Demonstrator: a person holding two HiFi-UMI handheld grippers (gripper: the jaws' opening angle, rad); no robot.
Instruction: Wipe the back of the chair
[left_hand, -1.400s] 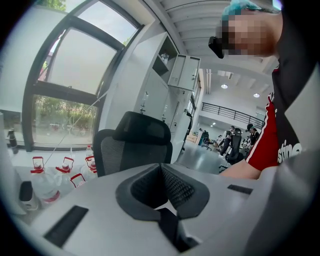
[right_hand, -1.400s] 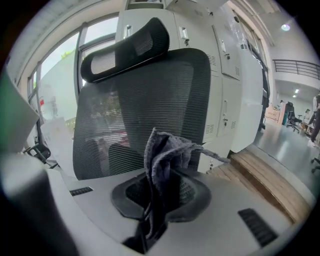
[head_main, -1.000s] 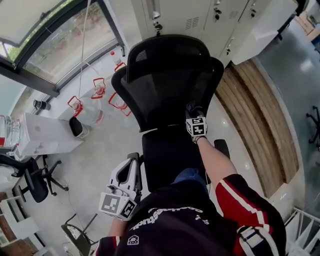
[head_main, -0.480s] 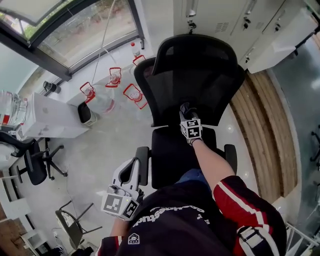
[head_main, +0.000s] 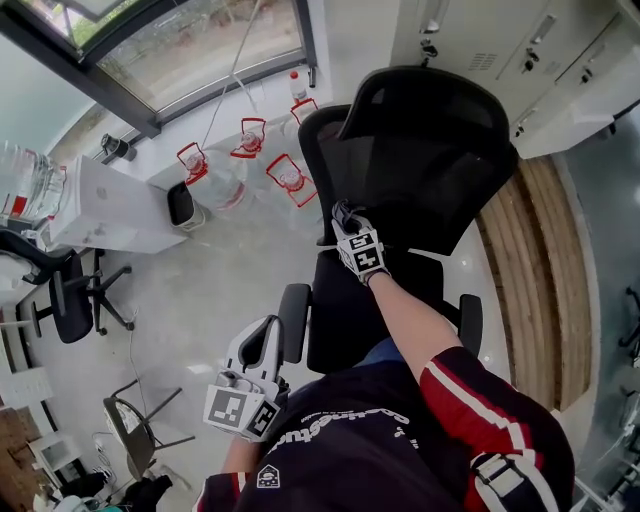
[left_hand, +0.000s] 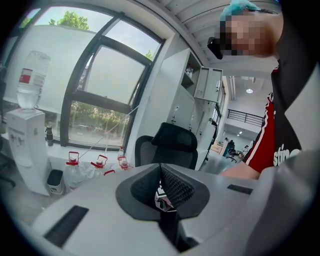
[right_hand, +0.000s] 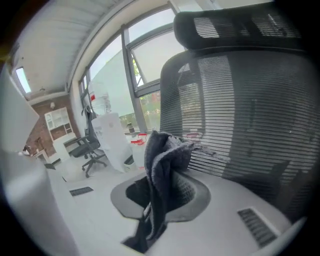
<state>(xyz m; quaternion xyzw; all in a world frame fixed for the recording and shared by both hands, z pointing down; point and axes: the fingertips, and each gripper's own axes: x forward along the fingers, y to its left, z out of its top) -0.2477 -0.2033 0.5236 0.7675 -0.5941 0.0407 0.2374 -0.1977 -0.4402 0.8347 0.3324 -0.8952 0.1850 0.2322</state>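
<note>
well, right gripper (head_main: 342, 212) holds cloth (right_hand: 161, 165) beside backrest (head_main: 430, 150) edge

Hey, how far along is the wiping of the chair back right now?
Done: the right gripper is already shut on the dark grey cloth.
In hand: the cloth sits low against the mesh backrest.
Left: nothing on the mesh shows which parts have been wiped, so the rest of the back and the headrest probably still need it.
The left gripper is shut and empty.

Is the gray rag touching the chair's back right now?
Cannot tell. In the right gripper view the rag overlaps the chair back, but no gap or contact shows plainly.
</note>
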